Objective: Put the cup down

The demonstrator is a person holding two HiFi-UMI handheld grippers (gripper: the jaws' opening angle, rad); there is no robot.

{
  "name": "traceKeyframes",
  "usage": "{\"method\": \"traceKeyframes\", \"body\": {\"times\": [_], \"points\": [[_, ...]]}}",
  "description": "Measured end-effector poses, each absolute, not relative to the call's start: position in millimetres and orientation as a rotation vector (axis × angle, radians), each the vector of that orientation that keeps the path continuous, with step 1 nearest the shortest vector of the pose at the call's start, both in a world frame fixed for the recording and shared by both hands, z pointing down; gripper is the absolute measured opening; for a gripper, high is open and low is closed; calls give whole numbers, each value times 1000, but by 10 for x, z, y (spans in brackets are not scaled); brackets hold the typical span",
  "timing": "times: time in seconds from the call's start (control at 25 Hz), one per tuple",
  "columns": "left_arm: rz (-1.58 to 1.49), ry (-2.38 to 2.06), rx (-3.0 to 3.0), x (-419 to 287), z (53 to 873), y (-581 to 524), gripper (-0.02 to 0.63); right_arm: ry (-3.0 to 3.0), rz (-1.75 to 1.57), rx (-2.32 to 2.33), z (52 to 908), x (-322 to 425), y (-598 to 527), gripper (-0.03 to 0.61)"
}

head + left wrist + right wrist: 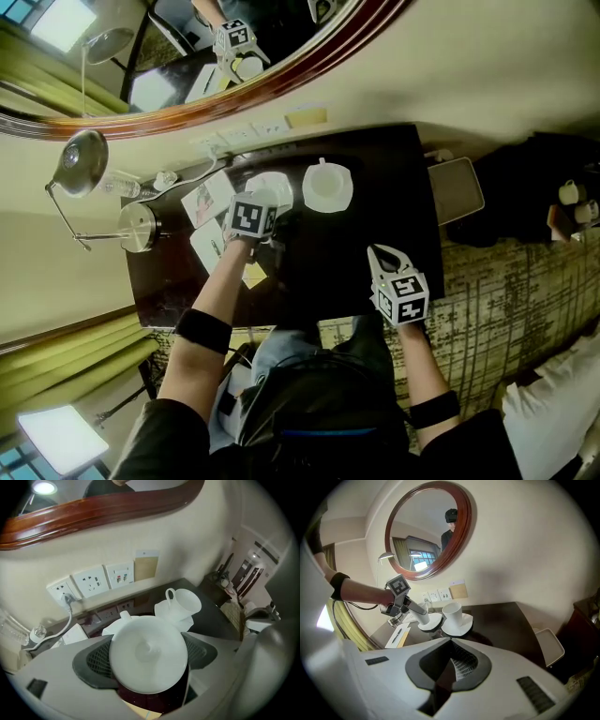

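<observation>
Saucer [147, 644] is sitting clamped in the left hand-held gripper [150, 659], cup [187, 603] at its one o'clock; right hand-held gripper [450, 667] is hovering closed, empty.

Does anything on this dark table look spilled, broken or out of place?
Nothing looks spilled or broken. One white cup stands upright on its saucer. The other cup is clamped in the left gripper over the second saucer: ordinary handling, not a fault.
</observation>
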State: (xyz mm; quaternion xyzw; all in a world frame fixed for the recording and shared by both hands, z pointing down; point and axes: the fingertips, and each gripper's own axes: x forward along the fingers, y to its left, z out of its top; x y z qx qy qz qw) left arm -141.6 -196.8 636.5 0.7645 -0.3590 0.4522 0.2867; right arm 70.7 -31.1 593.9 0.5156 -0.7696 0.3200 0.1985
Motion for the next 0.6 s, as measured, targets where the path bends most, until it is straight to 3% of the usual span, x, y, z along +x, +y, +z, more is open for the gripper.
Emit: {"method": "traceKeyframes", "body": {"times": [0.6], "points": [[1064,-913,2095,-923,6371,-964,431,-2201,855,1327,5811,801,-203,0]]}}
